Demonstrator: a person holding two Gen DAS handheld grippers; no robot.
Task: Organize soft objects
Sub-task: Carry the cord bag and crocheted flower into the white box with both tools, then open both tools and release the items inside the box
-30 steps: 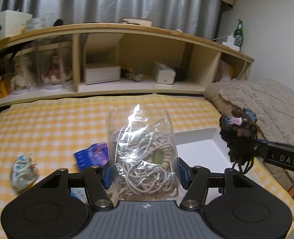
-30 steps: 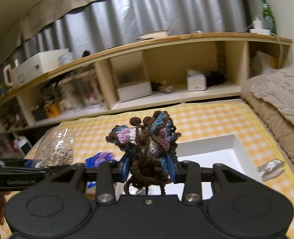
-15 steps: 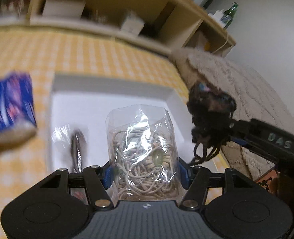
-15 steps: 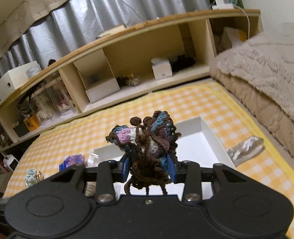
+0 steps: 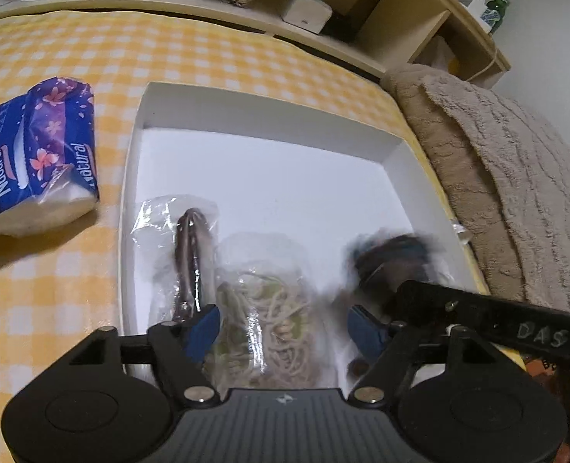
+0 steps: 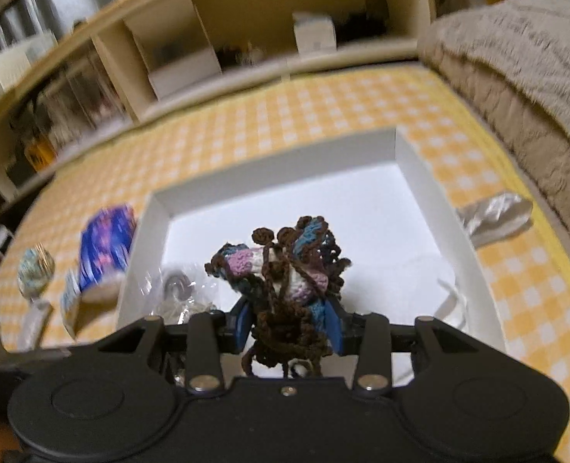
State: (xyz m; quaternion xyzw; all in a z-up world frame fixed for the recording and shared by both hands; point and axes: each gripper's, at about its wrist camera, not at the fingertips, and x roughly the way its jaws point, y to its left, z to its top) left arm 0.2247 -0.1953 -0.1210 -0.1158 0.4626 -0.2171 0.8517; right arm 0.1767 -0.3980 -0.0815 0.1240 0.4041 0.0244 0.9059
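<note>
A shallow white box (image 5: 138, 115) lies on the yellow checked cloth. In the left wrist view my left gripper (image 5: 285, 328) hangs low over the box, its jaws opening. The clear bag of beige cords (image 5: 265, 308) lies between them, and the right pad stands clear of it. My right gripper (image 6: 288, 324) holds a brown, blue and pink crochet piece (image 6: 281, 270) between its blue pads over the box (image 6: 404, 154), its jaws starting to open. The crochet piece (image 5: 393, 258) shows blurred at the right gripper's tip (image 5: 385, 281), just right of the cord bag.
A small clear bag with a dark item (image 5: 188, 247) lies in the box's left side. A blue-purple tissue pack (image 5: 41, 146) sits left of the box, and a patterned pouch (image 6: 34, 270) further left. A silvery bag (image 6: 493, 216) and a beige blanket (image 5: 497, 173) lie to the right. Wooden shelves (image 5: 381, 11) stand behind.
Both grippers have come down and tilted toward the white box. The left jaws have spread, and the cord bag now lies loose between them. The crochet piece stays between the right pads.
</note>
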